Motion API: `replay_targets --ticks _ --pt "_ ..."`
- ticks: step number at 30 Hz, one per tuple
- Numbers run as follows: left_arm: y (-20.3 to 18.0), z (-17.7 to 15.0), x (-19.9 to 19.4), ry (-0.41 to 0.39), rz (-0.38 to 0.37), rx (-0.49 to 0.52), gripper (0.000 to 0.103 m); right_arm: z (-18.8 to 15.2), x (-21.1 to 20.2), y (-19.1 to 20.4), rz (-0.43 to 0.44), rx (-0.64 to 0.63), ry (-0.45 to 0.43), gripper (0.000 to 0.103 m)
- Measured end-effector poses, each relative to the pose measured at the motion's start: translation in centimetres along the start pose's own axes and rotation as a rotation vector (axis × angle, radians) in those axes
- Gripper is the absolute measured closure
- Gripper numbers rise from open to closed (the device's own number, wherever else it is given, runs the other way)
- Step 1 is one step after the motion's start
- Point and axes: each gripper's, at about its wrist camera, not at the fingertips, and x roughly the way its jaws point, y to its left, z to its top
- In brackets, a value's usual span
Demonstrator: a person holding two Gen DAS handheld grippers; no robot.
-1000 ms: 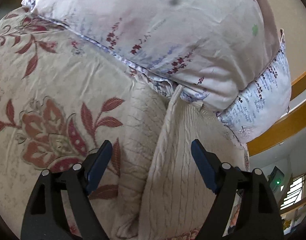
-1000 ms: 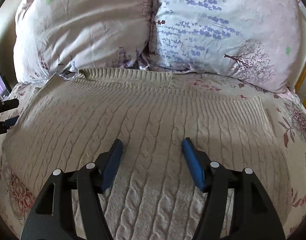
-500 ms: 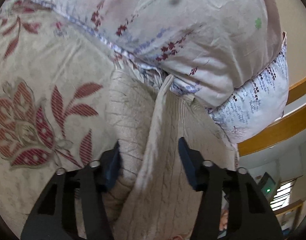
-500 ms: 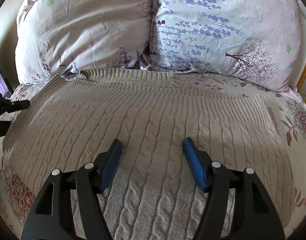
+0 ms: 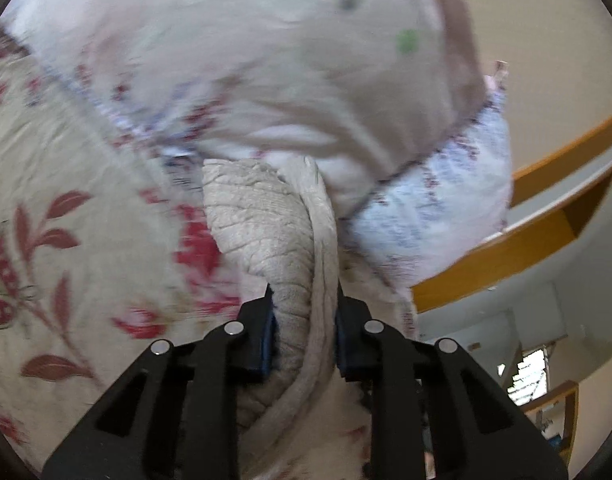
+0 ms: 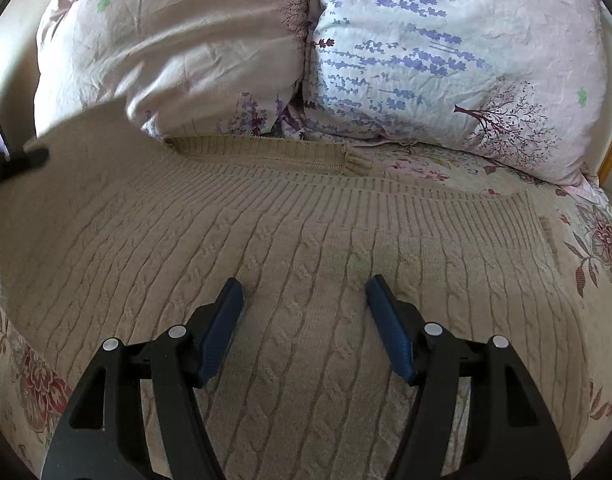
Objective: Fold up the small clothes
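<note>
A beige cable-knit sweater lies spread on the bed, its ribbed collar toward the pillows. My left gripper is shut on a bunched edge of the sweater and holds it lifted off the bedsheet. That raised edge and the left gripper show at the far left of the right wrist view. My right gripper is open and empty, its blue pads hovering just over the middle of the sweater.
Two floral pillows lean at the head of the bed. A cream bedsheet with red flowers lies under the sweater. A wooden bed frame shows at the right.
My left gripper has closed on the sweater's edge and lifted it. The right gripper has hardly moved.
</note>
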Motion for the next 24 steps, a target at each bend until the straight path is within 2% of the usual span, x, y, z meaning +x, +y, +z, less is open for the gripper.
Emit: replay_targets --ticks 5,8,11,13,16,19,21,22,23,24 --pt "-3.5 -0.4 1.6 0.015 -0.085 0.047 0.081 0.1 0.1 -0.1 0.008 -0.007 0.005 0.036" --pt "-5.4 -0.8 3.1 0.039 -0.139 0.051 0.081 0.3 -0.4 -0.9 0.054 0.02 0.011 0.036" --pt "-8.3 -1.6 5.4 0.07 -0.191 0.077 0.081 0.5 -2.7 -4.2 0.128 0.142 -0.045 0.036" --pt "-9.9 -2.3 6.9 0.093 -0.21 0.099 0.081 0.4 -4.5 -6.9 0.135 0.213 -0.097 0.036" --pt "-12.3 -4.0 10.6 0.139 -0.238 0.122 0.081 -0.2 -6.3 -11.0 0.141 0.311 -0.131 0.036" --pt "-13.8 -7.1 15.8 0.234 -0.237 0.134 0.081 -1.3 -6.8 -14.3 0.142 0.407 -0.13 0.036" --pt "-14.0 -9.0 19.0 0.325 -0.189 0.149 0.078 -2.0 -6.5 -16.2 0.158 0.47 -0.123 0.036" --pt "-13.8 -9.8 20.3 0.369 -0.167 0.135 0.074 -2.5 -6.4 -17.2 0.169 0.511 -0.117 0.036" --pt "-13.6 -10.6 21.4 0.413 -0.159 0.12 0.074 -2.7 -6.3 -17.9 0.176 0.535 -0.112 0.036" --pt "-13.4 -11.0 21.7 0.434 -0.183 0.108 0.074 -2.9 -6.3 -18.4 0.182 0.552 -0.108 0.036"
